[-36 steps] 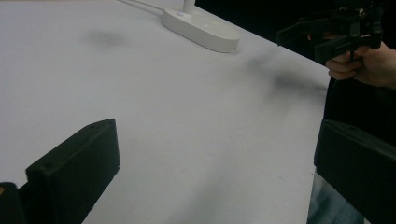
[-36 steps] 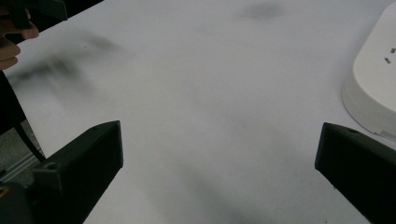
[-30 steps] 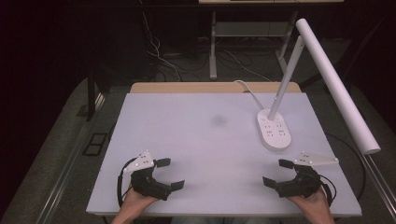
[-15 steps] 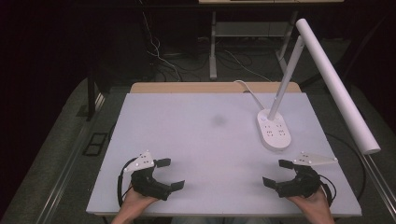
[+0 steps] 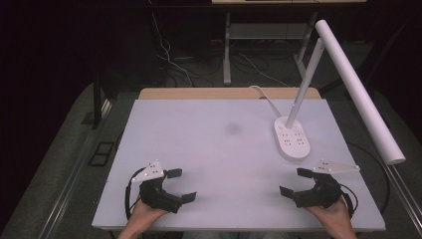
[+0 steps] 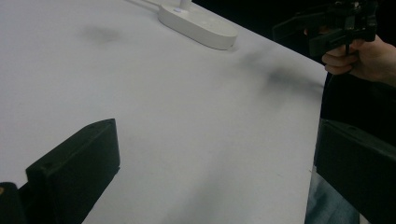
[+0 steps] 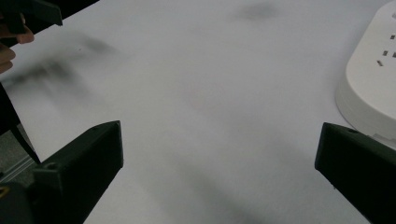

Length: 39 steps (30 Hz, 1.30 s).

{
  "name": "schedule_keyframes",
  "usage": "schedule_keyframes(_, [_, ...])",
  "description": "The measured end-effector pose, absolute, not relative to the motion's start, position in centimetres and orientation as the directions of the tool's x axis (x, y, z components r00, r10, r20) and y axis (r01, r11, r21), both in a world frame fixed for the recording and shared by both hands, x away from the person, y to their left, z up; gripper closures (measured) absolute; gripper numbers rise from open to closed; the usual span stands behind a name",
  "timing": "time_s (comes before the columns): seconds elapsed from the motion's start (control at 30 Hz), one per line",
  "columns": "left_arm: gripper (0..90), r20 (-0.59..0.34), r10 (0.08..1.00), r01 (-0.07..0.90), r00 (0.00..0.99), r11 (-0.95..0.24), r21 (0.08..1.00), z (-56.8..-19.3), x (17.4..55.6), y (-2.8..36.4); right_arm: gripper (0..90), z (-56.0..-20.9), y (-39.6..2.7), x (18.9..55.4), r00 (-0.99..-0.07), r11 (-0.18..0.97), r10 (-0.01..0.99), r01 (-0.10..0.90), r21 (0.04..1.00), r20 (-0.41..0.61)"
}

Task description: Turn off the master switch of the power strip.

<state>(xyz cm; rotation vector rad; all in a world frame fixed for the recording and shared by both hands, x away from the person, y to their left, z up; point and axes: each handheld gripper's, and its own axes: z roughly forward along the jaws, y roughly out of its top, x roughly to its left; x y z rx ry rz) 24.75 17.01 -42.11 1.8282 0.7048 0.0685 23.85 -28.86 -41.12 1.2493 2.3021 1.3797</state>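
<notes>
We see the lamp base [image 7: 373, 88] cut off by the right edge in the right gripper view, lamp stem [image 6: 186, 3] cropped at the top of the left gripper view, hands [image 5: 144, 219] cut by the high view's bottom edge, base buttons too small to read

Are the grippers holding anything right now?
No. The left gripper and the right gripper are both open with nothing between their jaws, sitting near the front edge of the table. The lamp stands untouched.
</notes>
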Motion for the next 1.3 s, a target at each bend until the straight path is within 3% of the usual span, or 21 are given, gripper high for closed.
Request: schedule_keyframes(1.3, [0.0, -0.285, 0.495, 0.433, 0.821, -0.213, 0.876, -42.2, 24.6, 16.9, 0.6, -38.1, -27.0, 26.6, -0.660, 0.290, 0.718, 0.572, 0.767, 0.221])
